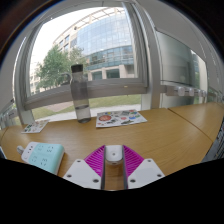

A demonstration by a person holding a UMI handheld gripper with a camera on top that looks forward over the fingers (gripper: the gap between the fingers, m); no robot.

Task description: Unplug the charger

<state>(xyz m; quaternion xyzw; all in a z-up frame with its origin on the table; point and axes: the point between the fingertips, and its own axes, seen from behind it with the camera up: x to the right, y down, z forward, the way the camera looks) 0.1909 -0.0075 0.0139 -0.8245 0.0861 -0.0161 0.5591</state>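
A small white charger (114, 153) sits right between the tips of my gripper (114, 160). Both magenta pads (95, 160) touch its sides, and I see no gap at either side. The fingers are shut on it, narrowing toward the charger. Its lower part and any cable or socket are hidden behind the fingers. Bare wooden table (160, 140) shows under and beyond the charger.
A tall grey bottle (80, 92) stands at the table's far edge by the window. A colourful printed sheet (120, 118) lies ahead, beyond the fingers. A white and teal box (42, 157) lies close on the left, with papers (33, 127) further back.
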